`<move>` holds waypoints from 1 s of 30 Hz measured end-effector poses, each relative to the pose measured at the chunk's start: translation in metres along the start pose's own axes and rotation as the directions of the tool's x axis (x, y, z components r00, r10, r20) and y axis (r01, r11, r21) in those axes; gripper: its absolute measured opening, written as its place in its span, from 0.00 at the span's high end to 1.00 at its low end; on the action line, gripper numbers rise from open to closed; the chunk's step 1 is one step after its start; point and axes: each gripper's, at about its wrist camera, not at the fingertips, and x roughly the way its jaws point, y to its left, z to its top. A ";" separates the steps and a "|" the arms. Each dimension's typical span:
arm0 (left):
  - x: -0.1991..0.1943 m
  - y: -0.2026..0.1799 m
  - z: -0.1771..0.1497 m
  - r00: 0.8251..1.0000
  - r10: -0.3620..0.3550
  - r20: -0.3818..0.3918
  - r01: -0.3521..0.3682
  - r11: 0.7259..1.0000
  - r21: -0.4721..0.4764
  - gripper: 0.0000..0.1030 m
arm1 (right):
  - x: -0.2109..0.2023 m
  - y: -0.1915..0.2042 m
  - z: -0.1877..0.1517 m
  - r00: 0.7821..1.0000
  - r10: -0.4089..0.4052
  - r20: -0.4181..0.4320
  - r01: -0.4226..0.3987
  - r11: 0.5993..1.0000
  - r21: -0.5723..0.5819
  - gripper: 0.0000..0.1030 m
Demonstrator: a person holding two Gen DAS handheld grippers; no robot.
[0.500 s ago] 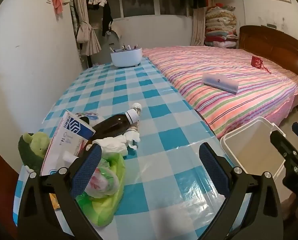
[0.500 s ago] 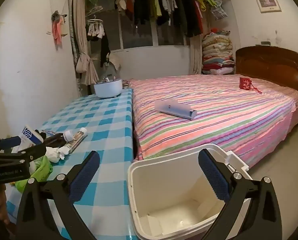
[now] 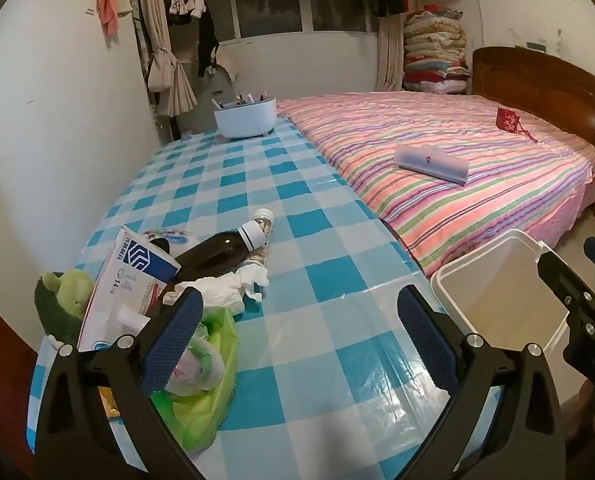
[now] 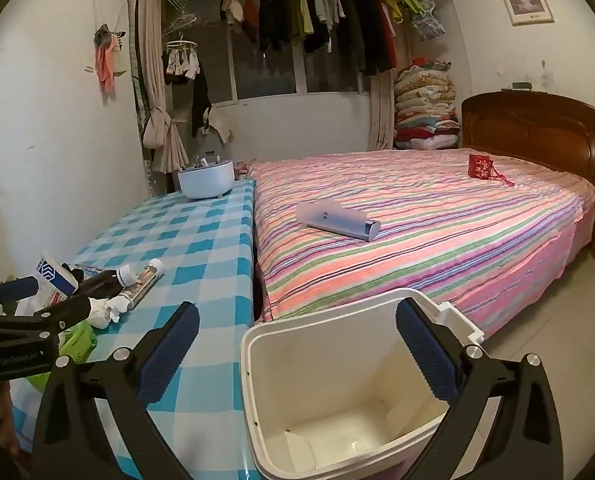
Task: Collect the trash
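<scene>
The left gripper [image 3: 297, 332], black-framed with 2 blue padded fingers, is hovering with its jaws spread wide apart and nothing between them, over the near end of the table covered in a blue-and-white checked plastic cloth [image 3: 257, 176]. At the lower left of the left wrist view a cluster of trash is lying on that cloth: a crumpled white tissue [image 3: 227, 288] is sitting just above the left blue pad, a translucent green plastic bag [image 3: 207, 404] with wadded wrapping inside is lying partly behind that pad, and a dark brown bottle with a white cap [image 3: 217, 254] is resting on its side beside a clear tube with a white lid [image 3: 263, 232]. A white-and-blue cardboard box [image 3: 133, 276] is leaning against the bottle, and a green plush toy [image 3: 63, 300] is sitting at the far left edge. The right gripper [image 4: 297, 348], of the same build, is also holding its jaws wide apart and gripping nothing; in the right wrist view it is hanging over the open white rectangular plastic bin [image 4: 257, 344], which is standing at the lower centre of the frame, just beside the table's near right corner and the bed with the pink striped cover [image 4: 437, 220]. A white round tub holding pens [image 3: 244, 118] is standing at the far end of the table, in the upper middle of the left wrist view.
</scene>
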 end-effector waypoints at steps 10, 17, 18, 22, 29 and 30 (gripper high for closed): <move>-0.001 -0.003 -0.002 1.000 -0.004 -0.002 0.004 1.000 0.014 0.06 | 0.001 -0.002 -0.001 1.000 0.006 0.004 -0.006 1.000 -0.002 0.07; -0.001 -0.002 -0.002 1.000 -0.003 -0.002 0.003 1.000 0.011 0.06 | 0.001 -0.002 -0.002 1.000 0.005 0.007 -0.005 1.000 -0.007 0.07; -0.001 -0.002 -0.002 1.000 -0.003 -0.002 0.003 1.000 0.009 0.06 | 0.001 -0.002 -0.002 1.000 0.005 0.006 -0.005 1.000 -0.006 0.07; 0.000 0.000 -0.001 1.000 0.000 -0.004 0.000 1.000 0.005 0.06 | 0.002 0.001 -0.002 1.000 0.003 0.004 -0.003 1.000 -0.008 0.07; 0.001 0.001 -0.001 1.000 0.003 -0.005 -0.003 1.000 0.003 0.06 | 0.000 0.004 -0.004 1.000 0.002 0.000 -0.002 1.000 -0.020 0.07; 0.001 0.001 -0.001 1.000 0.003 -0.006 -0.003 1.000 0.005 0.06 | 0.000 0.004 -0.004 1.000 0.001 -0.003 -0.001 1.000 -0.020 0.07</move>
